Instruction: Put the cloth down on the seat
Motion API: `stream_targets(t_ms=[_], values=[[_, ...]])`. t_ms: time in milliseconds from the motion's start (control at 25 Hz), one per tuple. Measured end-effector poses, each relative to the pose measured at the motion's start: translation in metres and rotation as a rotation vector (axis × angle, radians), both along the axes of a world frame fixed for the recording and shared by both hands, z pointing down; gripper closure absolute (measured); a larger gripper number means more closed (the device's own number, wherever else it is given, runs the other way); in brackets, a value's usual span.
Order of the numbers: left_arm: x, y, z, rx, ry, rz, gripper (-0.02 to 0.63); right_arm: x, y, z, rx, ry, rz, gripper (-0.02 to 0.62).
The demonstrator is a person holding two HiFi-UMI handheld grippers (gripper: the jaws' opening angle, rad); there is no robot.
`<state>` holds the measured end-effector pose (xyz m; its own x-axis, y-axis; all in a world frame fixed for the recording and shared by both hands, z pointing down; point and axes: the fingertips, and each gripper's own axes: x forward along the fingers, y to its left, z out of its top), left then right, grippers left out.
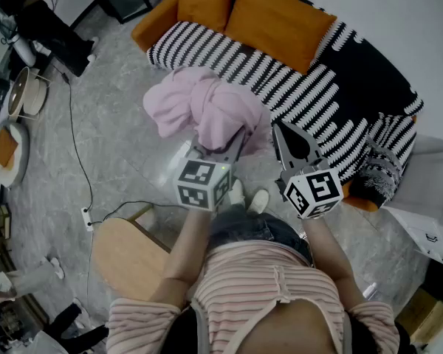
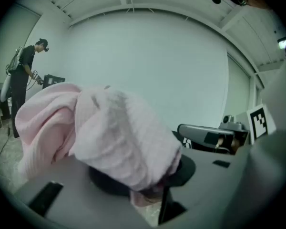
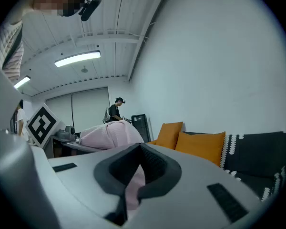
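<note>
Cloth [image 1: 207,109]: pale pink, soft waffle-like knit, bunched into a rounded lump with deep folds. Held up between both grippers at the front edge of the seat [image 1: 310,87], partly over the grey marbled floor [image 1: 111,146]. Cannot tell whether any of it touches the seat.

Left gripper [image 1: 223,146]: fingers closed on the cloth. In the left gripper view the fabric [image 2: 109,132] drapes over the grey gripper body and is pinched between the dark pads at the left gripper [image 2: 152,190].

Right gripper [image 1: 282,133]: black fingers drawn to a point at the cloth's right edge. In the right gripper view the right gripper [image 3: 136,175] has a thin pink strip caught in the slot between its ribbed dark pads; the rest of the cloth [image 3: 109,132] bulges beyond.

Seat: curved sofa, black-and-white woven cover with zigzag stripes, one plain black patch. Two smooth orange cushions [image 1: 277,24] lean at the back.

Markings: each gripper carries a white cube [image 1: 203,184] with square black-and-white code patterns.
</note>
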<state>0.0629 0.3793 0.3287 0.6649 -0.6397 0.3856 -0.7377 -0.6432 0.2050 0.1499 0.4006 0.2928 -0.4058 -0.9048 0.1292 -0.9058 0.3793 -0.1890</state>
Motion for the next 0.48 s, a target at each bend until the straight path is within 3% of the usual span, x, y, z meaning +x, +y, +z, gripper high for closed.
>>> stream_targets(t_ms=[480], values=[[-0.005, -0.008, 0.011, -0.016, 0.016, -0.007, 0.462, -0.008, -0.011, 0.015, -0.031, 0.005, -0.020, 0.588]])
